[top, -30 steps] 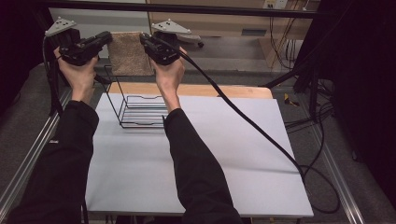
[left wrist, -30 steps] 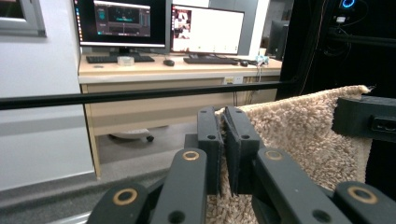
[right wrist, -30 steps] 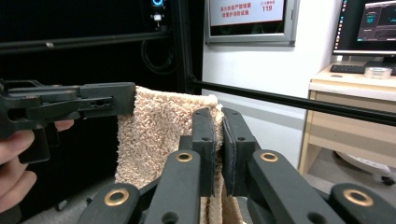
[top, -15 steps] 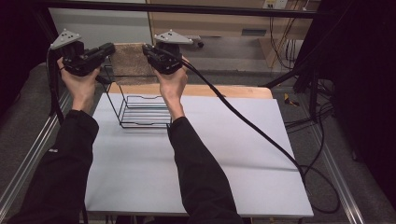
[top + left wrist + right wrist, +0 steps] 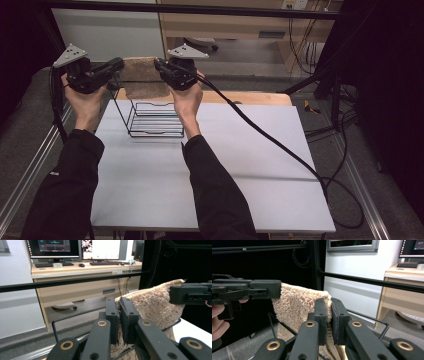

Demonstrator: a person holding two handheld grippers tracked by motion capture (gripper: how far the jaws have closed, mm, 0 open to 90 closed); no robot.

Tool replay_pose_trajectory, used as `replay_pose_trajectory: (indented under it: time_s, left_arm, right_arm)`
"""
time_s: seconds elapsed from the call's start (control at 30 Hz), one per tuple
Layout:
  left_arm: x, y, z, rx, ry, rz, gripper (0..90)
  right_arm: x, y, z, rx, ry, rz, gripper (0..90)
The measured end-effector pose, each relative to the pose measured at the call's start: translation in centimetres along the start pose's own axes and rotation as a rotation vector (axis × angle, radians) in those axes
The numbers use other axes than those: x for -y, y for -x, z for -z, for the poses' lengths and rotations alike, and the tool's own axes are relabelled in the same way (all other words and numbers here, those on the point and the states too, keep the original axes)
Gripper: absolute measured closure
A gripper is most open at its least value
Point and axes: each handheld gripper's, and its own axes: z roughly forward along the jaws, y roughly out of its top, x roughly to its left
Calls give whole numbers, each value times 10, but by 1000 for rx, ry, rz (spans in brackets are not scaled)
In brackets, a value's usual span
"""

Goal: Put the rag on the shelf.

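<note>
We have raised the fluffy beige towel (image 5: 142, 75) higher above the black wire rack (image 5: 152, 120); left tongs (image 5: 116, 64) and right tongs (image 5: 161, 65) each pinch a top corner.

The towel's (image 5: 145, 80) lower edge hangs behind the wire rack (image 5: 152, 117); the bench's (image 5: 225, 165) near edge is cut off by the person's sleeves.

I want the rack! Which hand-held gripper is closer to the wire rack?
Right hand-held gripper hangs just above the wire rack's far rim; the left hand-held gripper is up beyond its left corner.
</note>
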Motion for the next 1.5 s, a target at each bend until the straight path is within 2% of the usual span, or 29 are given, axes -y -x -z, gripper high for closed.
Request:
replay_pose_trajectory:
  time_s: [0.17,0.47,0.63,0.67,1.03,1.17,1.3,1.43,1.5]
  left_arm:
    - [6,0,6,17,12,8,849]
    - [12,5,16,43,1,-11,846]
    - [18,8,20,56,-38,4,840]
    - [19,8,21,59,-46,6,837]
    - [27,13,25,64,-123,19,816]
    - [25,12,27,73,-140,34,789]
    - [15,9,30,82,-137,64,740]
    - [4,5,29,78,-128,100,740]
    - [3,6,24,84,-154,109,755]
  right_arm:
    - [3,-3,2,-6,-1,18,842]
    - [9,-7,10,-17,-8,32,835]
    - [13,-8,14,-31,-39,38,829]
    - [15,-10,15,-31,-58,57,829]
    - [19,-15,19,-39,-125,115,825]
    - [21,-16,19,-40,-146,124,825]
    - [22,-16,19,-48,-154,117,825]
    - [25,-14,19,-52,-156,109,824]
    - [26,-14,19,-54,-161,114,824]
